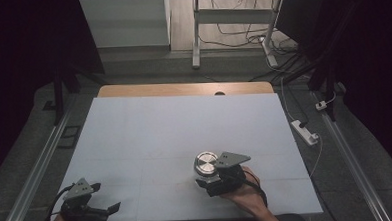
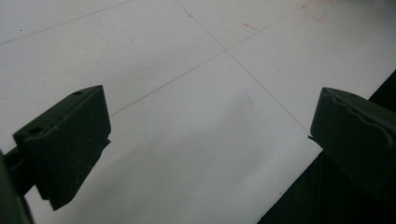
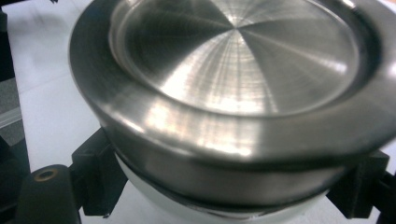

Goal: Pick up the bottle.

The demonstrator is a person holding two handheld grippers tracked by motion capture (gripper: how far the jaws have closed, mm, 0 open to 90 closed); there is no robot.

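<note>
High view: the right gripper (image 1: 210,178) pinches a white container with a steel lid (image 1: 205,163) near the front of the white table (image 1: 174,126); the left gripper (image 1: 110,208) rests at the front-left corner. Left gripper view: its jaws stand spread over bare surface. Right gripper view: the jaws clamp the container's white body just under the lid (image 3: 233,60); gripping so high on a rounded wall, it could slip or tilt if lifted.

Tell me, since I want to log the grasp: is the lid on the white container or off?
On. The steel lid caps the white container, with the right gripper shut on its body just below.
</note>
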